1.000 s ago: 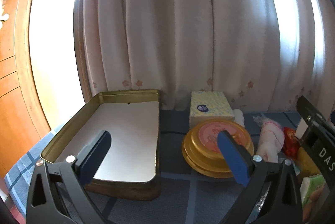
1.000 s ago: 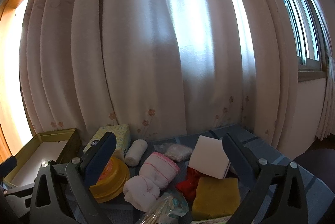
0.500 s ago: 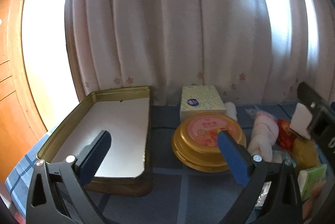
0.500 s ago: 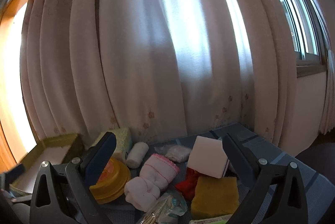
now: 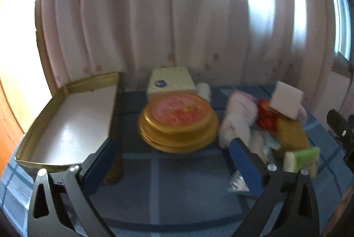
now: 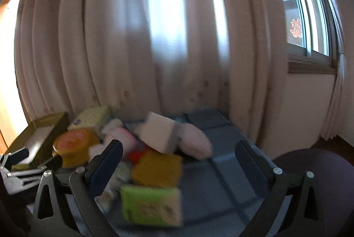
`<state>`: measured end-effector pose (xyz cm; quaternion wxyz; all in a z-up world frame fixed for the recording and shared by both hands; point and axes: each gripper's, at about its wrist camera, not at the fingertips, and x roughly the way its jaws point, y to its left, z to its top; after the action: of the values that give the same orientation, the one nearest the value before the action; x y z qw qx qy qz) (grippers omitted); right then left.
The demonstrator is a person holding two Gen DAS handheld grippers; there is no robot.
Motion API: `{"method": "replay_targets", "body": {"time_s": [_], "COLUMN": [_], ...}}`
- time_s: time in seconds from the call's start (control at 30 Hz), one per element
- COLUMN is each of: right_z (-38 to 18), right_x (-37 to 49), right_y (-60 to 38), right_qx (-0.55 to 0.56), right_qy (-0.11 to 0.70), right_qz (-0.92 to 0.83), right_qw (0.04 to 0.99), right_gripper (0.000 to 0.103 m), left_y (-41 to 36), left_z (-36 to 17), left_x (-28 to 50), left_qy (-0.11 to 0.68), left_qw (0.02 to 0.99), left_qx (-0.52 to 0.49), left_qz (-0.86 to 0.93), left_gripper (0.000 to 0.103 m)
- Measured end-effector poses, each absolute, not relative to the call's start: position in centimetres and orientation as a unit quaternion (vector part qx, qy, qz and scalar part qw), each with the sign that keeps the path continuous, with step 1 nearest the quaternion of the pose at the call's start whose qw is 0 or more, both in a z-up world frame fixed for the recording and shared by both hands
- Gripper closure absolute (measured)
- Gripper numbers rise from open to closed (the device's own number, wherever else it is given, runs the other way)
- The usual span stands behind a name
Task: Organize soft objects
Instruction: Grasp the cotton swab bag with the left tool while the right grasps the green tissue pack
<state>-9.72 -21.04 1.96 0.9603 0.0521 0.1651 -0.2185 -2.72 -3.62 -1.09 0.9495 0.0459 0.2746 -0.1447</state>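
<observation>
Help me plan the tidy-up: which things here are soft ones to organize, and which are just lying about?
For the job:
yellow sponge
green sponge
white foam block
pink-trimmed cloth roll
open gold tin, probably the place for them

Lying about:
round gold tin
tissue box
curtain
window

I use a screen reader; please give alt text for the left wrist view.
The open left gripper hovers over a blue checked tablecloth, facing a round gold tin, an open gold tray at left and piled soft items at right.
</observation>
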Motion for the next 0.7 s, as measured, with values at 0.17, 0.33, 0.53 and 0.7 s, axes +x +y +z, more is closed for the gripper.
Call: {"method": "replay_targets", "body": {"time_s": [0.17, 0.33, 0.53, 0.7], "right_z": [0.4, -1.0, -3.4, -4.1], "right_x": [-11.0, -9.9, -7.2, -7.5], "right_y": [-22.5, -21.7, -20.3, -20.6], "right_qx": [0.058, 0.090, 0.108, 0.119], "right_qy": [0.221, 0.272, 0.329, 0.334], "right_qz": [-0.214, -0.153, -0.098, -0.094], "right_qw": [0.950, 0.946, 0.933, 0.930], "right_gripper": [0.011, 0.023, 0.030, 0.035], "left_y": [-4.5, -5.2, -4.7, -5.8], "left_z": [-1.9, -2.3, -2.0, -1.9], "left_x": [-3.8, -4.2, -4.0, -4.0], "left_qy": [0.288, 0.304, 0.316, 0.325], "left_qw": [0.940, 0.930, 0.924, 0.915], "left_qx": [0.064, 0.079, 0.060, 0.068], "left_qz": [-0.170, -0.188, -0.207, -0.229], "left_gripper": [0.002, 0.008, 0.008, 0.011]}}
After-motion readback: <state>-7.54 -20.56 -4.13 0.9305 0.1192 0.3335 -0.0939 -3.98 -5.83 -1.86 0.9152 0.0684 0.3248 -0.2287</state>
